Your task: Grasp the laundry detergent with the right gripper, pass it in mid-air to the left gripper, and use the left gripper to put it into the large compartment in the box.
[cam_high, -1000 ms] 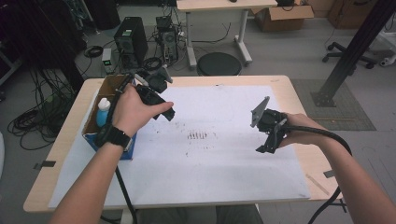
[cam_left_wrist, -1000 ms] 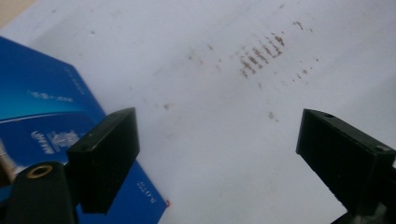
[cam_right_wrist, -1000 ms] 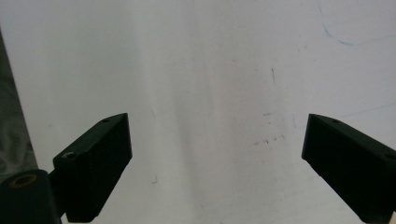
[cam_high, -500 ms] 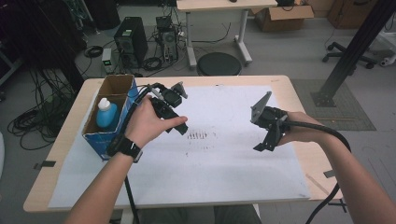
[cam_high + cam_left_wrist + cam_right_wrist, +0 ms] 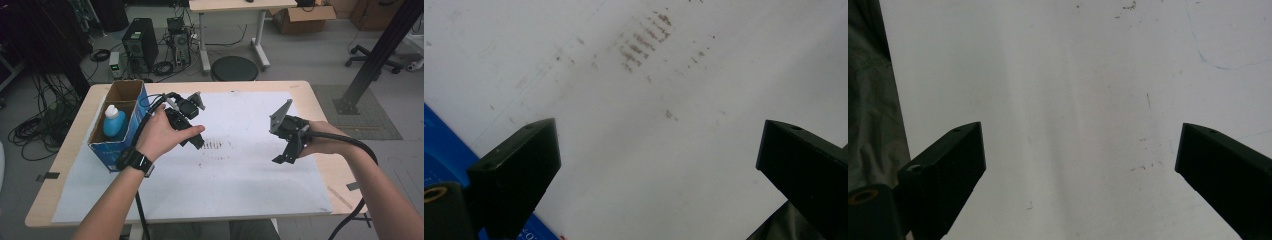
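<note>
My left gripper (image 5: 196, 141) hangs over the white paper sheet (image 5: 235, 190), just right of the blue cardboard box (image 5: 117, 145). Its jaws have just been opening and stand wide apart with nothing between them (image 5: 659, 131). Below them lies a patch of brown smudge marks (image 5: 644, 42) on the paper. A blue bottle (image 5: 114, 122) with a white cap stands upright inside the box. My right gripper (image 5: 287, 154) hovers over the right part of the sheet, open and empty (image 5: 1078, 132), tilted down toward the paper.
The box sits at the left edge of the wooden table (image 5: 320, 95), and its blue corner (image 5: 444, 150) shows beside my left jaw. Black cables trail from both grippers toward the near edge. Computers, a stool and another desk stand on the floor beyond.
My left hand has moved from above the box to the right and down over the paper, and its jaws have opened wider. The right gripper has stayed where it was.
</note>
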A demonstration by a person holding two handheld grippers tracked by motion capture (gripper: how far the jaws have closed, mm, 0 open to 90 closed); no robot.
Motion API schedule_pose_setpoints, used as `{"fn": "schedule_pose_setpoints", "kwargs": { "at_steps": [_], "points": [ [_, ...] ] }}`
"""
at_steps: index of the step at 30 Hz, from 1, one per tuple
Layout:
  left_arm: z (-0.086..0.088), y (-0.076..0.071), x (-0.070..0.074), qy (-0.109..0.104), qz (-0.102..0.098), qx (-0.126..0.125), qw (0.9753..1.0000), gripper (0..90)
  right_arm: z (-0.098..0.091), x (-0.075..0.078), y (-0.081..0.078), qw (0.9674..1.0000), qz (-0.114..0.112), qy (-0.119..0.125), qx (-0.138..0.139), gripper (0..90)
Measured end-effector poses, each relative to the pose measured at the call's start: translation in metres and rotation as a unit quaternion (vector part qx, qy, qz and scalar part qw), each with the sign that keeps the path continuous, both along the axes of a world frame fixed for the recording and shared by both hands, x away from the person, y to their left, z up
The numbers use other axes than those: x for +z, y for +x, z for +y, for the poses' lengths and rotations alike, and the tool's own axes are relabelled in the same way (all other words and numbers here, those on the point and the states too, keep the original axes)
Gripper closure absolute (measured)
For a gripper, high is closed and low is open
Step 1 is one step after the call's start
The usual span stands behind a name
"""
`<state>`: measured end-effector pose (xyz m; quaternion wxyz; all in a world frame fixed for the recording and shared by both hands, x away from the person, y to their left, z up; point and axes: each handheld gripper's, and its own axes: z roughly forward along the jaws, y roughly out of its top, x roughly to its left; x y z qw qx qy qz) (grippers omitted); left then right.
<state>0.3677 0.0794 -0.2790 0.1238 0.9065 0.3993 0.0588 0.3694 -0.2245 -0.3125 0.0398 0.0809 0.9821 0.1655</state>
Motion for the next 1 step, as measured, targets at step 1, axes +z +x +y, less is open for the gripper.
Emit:
{"fn": "schedule_pose_setpoints", "kwargs": {
  "at_steps": [1],
  "points": [
    [0.0001, -0.0001, 0.0001, 0.001, 0.002, -0.004, 1.0000, 4.6, -0.0003, 0.0003, -0.0003, 1.0000, 0.000, 0.000, 0.000, 5.8]
  ]
}}
